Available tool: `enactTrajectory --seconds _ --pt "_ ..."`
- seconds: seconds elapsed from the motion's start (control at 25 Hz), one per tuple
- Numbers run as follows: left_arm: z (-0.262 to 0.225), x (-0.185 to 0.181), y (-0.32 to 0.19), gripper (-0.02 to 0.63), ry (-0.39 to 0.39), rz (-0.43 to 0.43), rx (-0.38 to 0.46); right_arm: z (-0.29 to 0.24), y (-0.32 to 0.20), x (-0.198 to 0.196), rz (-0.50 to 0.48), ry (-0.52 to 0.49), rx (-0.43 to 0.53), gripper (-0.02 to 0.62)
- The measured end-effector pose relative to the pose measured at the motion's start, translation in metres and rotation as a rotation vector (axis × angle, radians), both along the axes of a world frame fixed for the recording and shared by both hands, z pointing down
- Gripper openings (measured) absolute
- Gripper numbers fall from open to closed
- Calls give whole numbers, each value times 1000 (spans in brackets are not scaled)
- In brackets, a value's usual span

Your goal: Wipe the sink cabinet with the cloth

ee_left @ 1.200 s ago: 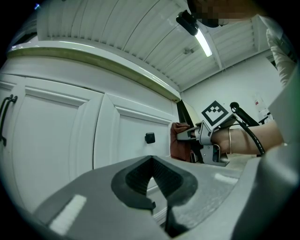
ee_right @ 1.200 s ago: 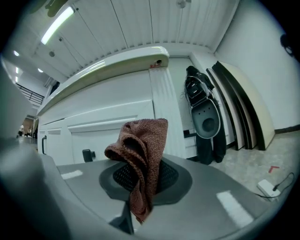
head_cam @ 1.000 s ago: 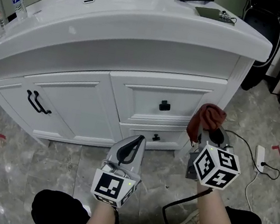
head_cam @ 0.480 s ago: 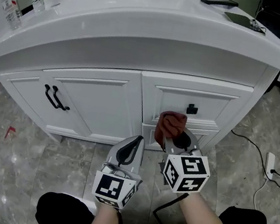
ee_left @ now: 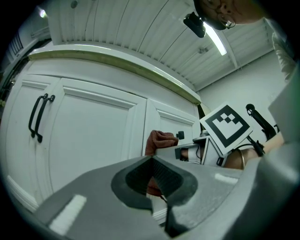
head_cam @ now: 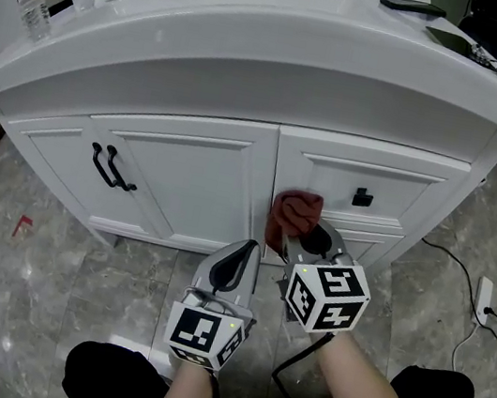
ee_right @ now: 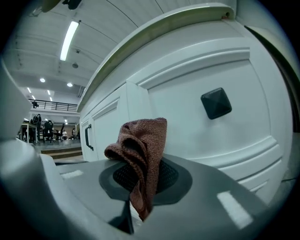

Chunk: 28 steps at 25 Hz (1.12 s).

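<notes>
Wiping well from here depends first on contact: the right gripper has its fingers clamped on a bunched reddish-brown cloth, and the wad stands up past the fingertips against the white sink cabinet, at the upright strip between the door and the drawer column. Whether the cloth is actually pressed on the paint or sits just off it cannot be told from these views. I would lean the gripper in until the loose wad flattens on the panel, so that fabric and not the hard fingertips meets the surface. Only a narrow fold is pinched, so heavy pressure or a fast drag could pull it free; firm, even strokes seem safer. Long overlapping passes along the strip, then across the drawer front, should cover the flat areas. The recessed panel edges probably need the cloth tip pushed into them. The black drawer knob lies just to the right and could snag the wad, so wipe round it. The left gripper hangs low beside the right one, its fingers closed together on nothing, and is best kept clear of the stroke path.
</notes>
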<state>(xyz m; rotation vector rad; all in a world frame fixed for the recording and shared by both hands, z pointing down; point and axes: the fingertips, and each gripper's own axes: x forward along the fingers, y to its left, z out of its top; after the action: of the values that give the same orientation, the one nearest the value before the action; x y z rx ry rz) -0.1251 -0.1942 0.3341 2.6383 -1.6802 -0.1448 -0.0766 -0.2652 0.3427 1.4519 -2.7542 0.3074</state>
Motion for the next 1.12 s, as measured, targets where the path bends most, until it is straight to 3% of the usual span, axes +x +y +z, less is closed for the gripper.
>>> enactTrajectory --seconds 0.2,0.6,0.84,1.12 --pt "2 17 0 1 -8 32 -3 4 -2 19 47 46 -6 80" --pt "8 52 -3 1 -28 93 -11 -1 -10 80 142 14 -26 81" --pt "14 70 -7 2 -92 110 -12 -2 -12 106 180 38 -23 83" --pt "13 83 -11 1 -65 124 -10 -3 -13 144 256 -6 -51 84"
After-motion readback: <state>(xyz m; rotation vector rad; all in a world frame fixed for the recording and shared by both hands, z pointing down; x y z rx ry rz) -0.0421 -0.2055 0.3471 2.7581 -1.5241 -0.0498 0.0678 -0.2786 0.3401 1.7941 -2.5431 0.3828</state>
